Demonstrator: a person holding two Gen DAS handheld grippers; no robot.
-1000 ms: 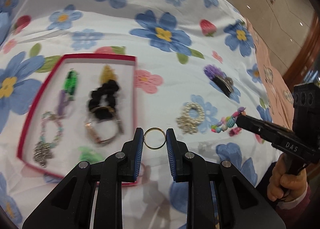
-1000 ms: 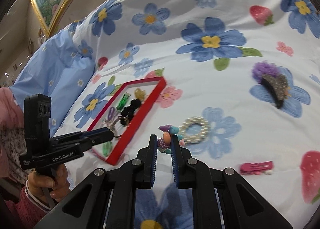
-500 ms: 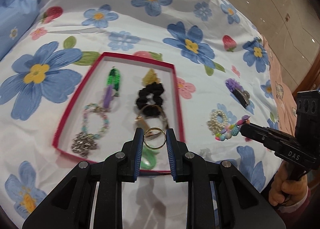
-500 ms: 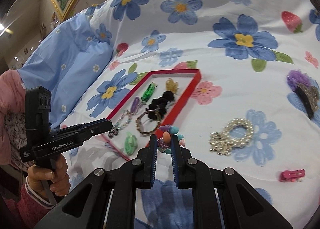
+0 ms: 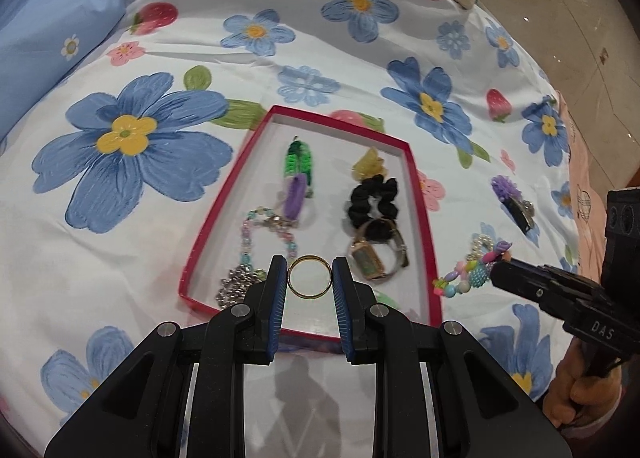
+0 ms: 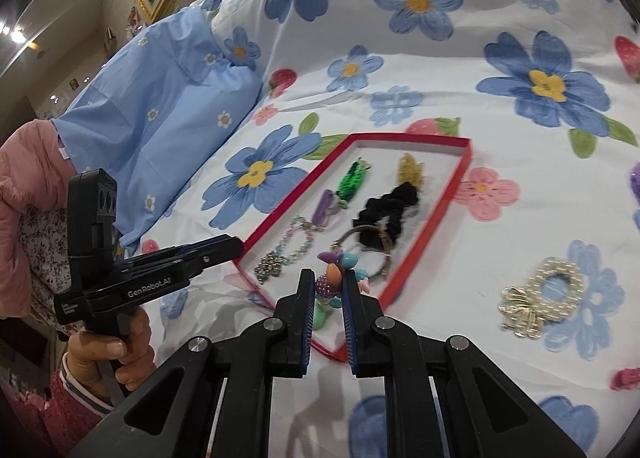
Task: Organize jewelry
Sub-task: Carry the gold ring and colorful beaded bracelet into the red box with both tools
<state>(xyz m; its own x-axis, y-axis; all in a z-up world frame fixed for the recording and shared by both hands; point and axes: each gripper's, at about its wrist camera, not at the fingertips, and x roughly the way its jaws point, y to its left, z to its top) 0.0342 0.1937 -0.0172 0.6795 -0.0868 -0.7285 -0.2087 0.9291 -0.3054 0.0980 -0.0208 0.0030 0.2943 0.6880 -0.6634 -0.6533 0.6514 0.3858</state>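
My left gripper (image 5: 310, 278) is shut on a gold ring (image 5: 310, 277) and holds it above the near end of the red tray (image 5: 422, 194). My right gripper (image 6: 327, 284) is shut on a colourful bead bracelet (image 6: 334, 278), which also shows in the left wrist view (image 5: 472, 272), hanging just past the tray's right rim. The tray (image 6: 464, 162) holds a black scrunchie (image 5: 372, 200), a watch (image 5: 372, 254), a green and purple charm (image 5: 298, 174), a pastel bead chain (image 5: 256, 234) and a yellow piece (image 5: 368, 164).
The tray lies on a white bedspread with blue flowers (image 5: 128, 146). A pearl bracelet (image 6: 548, 294), a purple hair clip (image 5: 514, 200) and a pink clip (image 6: 624, 378) lie on the bedspread to the right. A blue pillow (image 6: 160, 114) sits at the left.
Both grippers have moved left toward the tray with their loads. The gold ring now hangs over the tray's near end, and the bead bracelet has come up to the tray's right side.
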